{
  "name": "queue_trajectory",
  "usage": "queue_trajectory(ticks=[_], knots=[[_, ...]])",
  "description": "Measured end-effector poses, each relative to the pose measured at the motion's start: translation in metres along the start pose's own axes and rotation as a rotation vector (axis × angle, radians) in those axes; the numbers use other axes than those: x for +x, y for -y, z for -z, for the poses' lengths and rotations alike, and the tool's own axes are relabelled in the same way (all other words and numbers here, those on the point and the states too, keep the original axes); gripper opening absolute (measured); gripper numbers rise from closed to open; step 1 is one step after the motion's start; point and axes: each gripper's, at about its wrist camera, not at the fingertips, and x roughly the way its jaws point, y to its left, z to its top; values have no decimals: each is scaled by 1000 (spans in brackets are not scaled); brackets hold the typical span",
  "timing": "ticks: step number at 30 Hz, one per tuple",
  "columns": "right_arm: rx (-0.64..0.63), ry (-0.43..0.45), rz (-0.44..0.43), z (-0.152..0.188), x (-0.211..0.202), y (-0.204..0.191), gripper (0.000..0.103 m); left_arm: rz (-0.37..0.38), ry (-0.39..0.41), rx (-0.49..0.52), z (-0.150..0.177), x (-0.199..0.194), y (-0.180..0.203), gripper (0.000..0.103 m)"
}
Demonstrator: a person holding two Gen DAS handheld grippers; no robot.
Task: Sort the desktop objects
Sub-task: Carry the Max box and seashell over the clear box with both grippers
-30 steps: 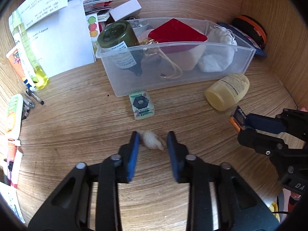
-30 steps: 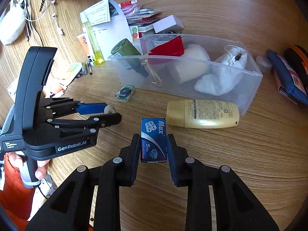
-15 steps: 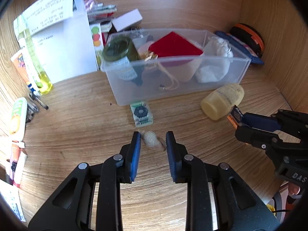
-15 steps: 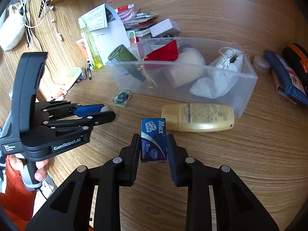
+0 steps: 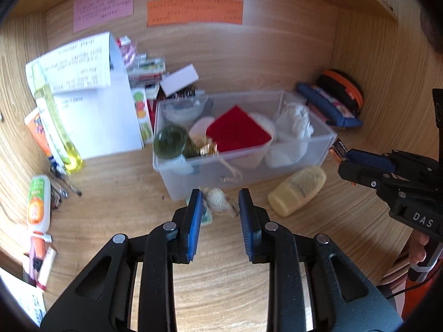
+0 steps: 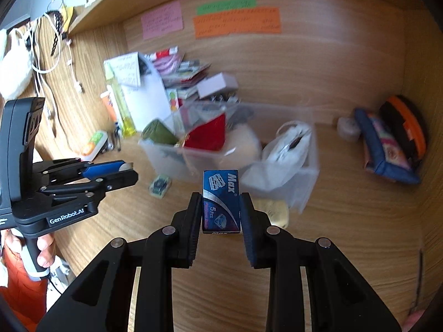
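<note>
Left gripper [image 5: 218,207] clamped on shell [image 5: 218,200], right gripper [image 6: 220,207] clamped on blade box [image 6: 220,200]; both held above desk near part-filled bin [image 5: 301,163]. Bottle [image 5: 297,191], small packet [image 6: 159,185] unsorted.

"Max" and "5 Pcs" on blue razor-blade box [image 6: 221,200], clamped between the right gripper [image 6: 221,213] fingers; "Max" again on its bottom edge. Same box seen beyond and right of the left gripper [image 5: 218,215] fingers, only "M" legible. "GenRobot.AI" on the left gripper's body, left of the right fingers. "DAS" on the right gripper's body, right of the left fingers. Pink note [image 6: 162,23], green note [image 6: 225,6], orange note [image 6: 236,22] on back wall, far ahead of the fingers: writing unreadable. White printed sheet [image 5: 80,63]: blurred.
</note>
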Motion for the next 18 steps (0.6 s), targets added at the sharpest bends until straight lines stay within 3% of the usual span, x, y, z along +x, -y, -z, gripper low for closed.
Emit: queue_trajectory(ticks=[10, 18], knots=[[-11, 53, 35, -29, -6, 14, 25, 36, 56, 18, -35, -3, 2, 26], [-23, 37, 49, -51, 19, 23, 25, 38, 34, 17, -55, 25, 0, 26]])
